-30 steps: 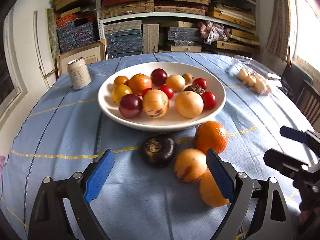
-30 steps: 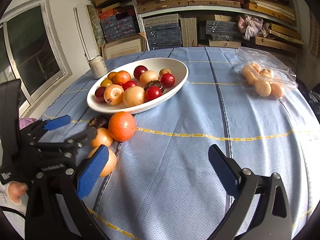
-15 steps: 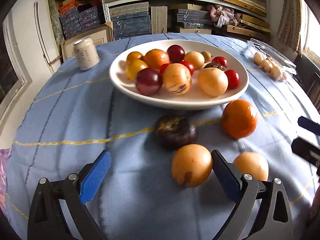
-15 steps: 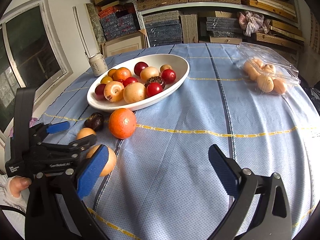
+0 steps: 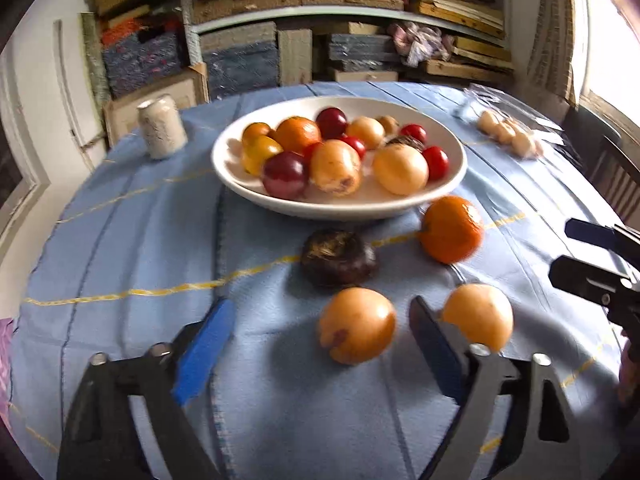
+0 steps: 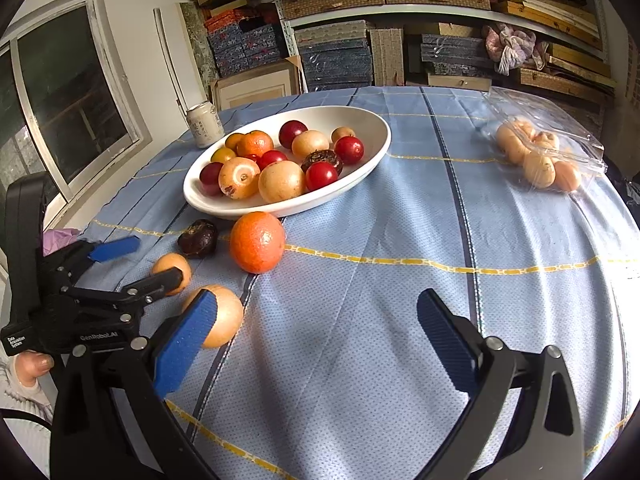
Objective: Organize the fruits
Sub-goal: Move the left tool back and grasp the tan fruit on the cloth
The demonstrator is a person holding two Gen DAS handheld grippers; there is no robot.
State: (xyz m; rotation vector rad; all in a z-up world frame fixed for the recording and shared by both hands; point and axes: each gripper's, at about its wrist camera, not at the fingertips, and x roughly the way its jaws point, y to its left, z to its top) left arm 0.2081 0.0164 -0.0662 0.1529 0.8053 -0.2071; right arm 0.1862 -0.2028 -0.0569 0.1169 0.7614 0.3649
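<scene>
A white oval bowl (image 5: pixel 256 196) (image 6: pixel 376 148) holds several red, orange and tan fruits. On the blue cloth in front of it lie an orange (image 5: pixel 450 229) (image 6: pixel 257 242), a dark purple fruit (image 5: pixel 338 258) (image 6: pixel 198 239) and two tan fruits (image 5: pixel 357 325) (image 5: pixel 478 316). My left gripper (image 5: pixel 320 340) (image 6: pixel 132 264) is open, with the nearer tan fruit between its fingers, not clamped. My right gripper (image 6: pixel 316 344) is open and empty over bare cloth; the second tan fruit (image 6: pixel 224 316) sits behind its left finger.
A pale drink can (image 5: pixel 162 126) (image 6: pixel 205 124) stands left of the bowl. A clear plastic bag of tan fruits (image 6: pixel 540 152) (image 5: pixel 508 134) lies at the right. Shelves of stacked boxes fill the back. A window is on the left.
My left gripper has moved forward and down, so one tan fruit now sits between its open fingers. The right gripper has barely moved.
</scene>
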